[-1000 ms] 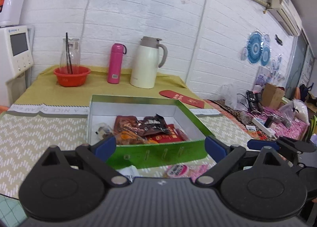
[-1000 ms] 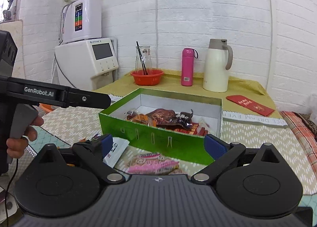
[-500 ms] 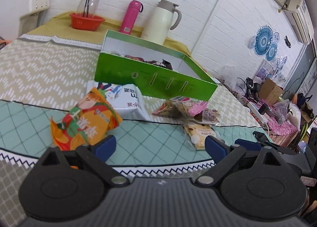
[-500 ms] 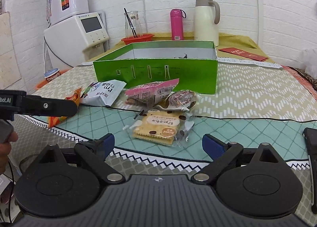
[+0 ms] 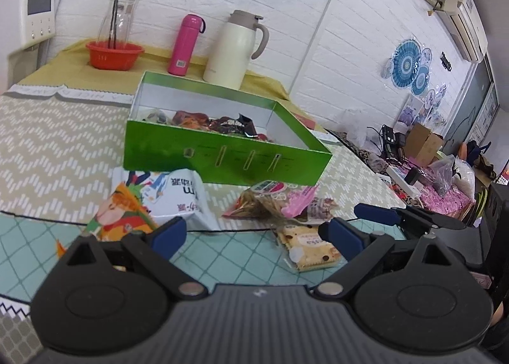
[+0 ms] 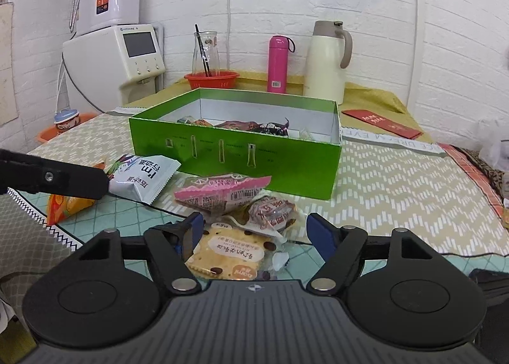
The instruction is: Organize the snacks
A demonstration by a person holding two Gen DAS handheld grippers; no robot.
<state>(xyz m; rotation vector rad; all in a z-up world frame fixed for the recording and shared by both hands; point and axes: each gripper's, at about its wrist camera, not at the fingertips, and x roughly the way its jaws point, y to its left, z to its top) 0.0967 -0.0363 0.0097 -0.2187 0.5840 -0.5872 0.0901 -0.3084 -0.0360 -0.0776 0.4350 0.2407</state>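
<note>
An open green box (image 5: 222, 154) (image 6: 235, 154) with several snacks inside stands on the table. In front of it lie a white packet (image 5: 181, 195) (image 6: 146, 178), an orange packet (image 5: 122, 217) (image 6: 66, 205), a pink packet (image 5: 280, 202) (image 6: 222, 192), a small brown packet (image 6: 273, 211) and a cracker packet (image 5: 308, 246) (image 6: 229, 256). My left gripper (image 5: 254, 235) is open and holds nothing, low over the table between the white and cracker packets. My right gripper (image 6: 256, 232) is open, its fingers on either side of the cracker packet.
Behind the box stand a pink bottle (image 6: 278, 63), a cream jug (image 6: 327, 62) and a red bowl (image 6: 211, 79) holding a glass carafe. A water dispenser (image 6: 121, 55) is at the back left. A red envelope (image 6: 385, 122) lies at the right. A cluttered side table (image 5: 423, 179) is beyond.
Both grippers dropped from above the box to the table's front, then moved in toward the loose packets. The cracker packet now lies between the right gripper's fingers.
</note>
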